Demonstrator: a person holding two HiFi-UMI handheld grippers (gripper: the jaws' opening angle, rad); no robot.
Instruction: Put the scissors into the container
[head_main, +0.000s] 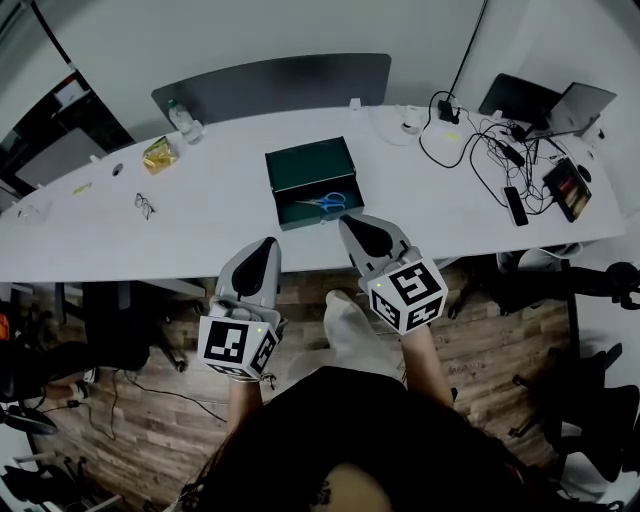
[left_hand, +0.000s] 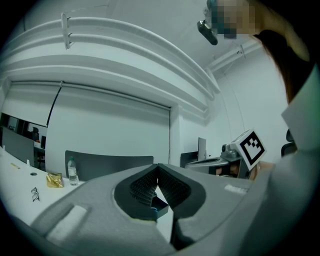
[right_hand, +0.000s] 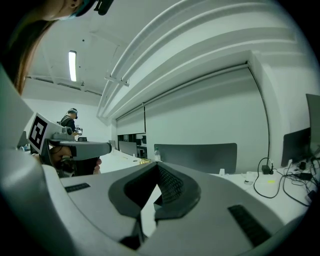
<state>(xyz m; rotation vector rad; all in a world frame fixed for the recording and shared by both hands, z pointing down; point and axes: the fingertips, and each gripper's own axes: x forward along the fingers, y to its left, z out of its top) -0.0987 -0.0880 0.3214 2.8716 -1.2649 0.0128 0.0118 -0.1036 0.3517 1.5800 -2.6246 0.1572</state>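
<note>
1. Blue-handled scissors (head_main: 322, 202) already lay inside the green container (head_main: 306, 167), which stood open on the white table (head_main: 220, 200). By that look, your task was done.
2. Your left hand-held gripper (head_main: 266, 246) had its jaws closed together with nothing between them. It hovered short of the table's near edge.
3. Your right hand-held gripper (head_main: 352, 224) was likewise closed and empty, its tip near the container's front wall but apart from it.
4. Nothing appeared left to do, unless you meant to close the lid.
5. Count: one pair of scissors, one container, two hand-held grippers, one water bottle (head_main: 180, 118), one pair of glasses (head_main: 144, 206).
</note>
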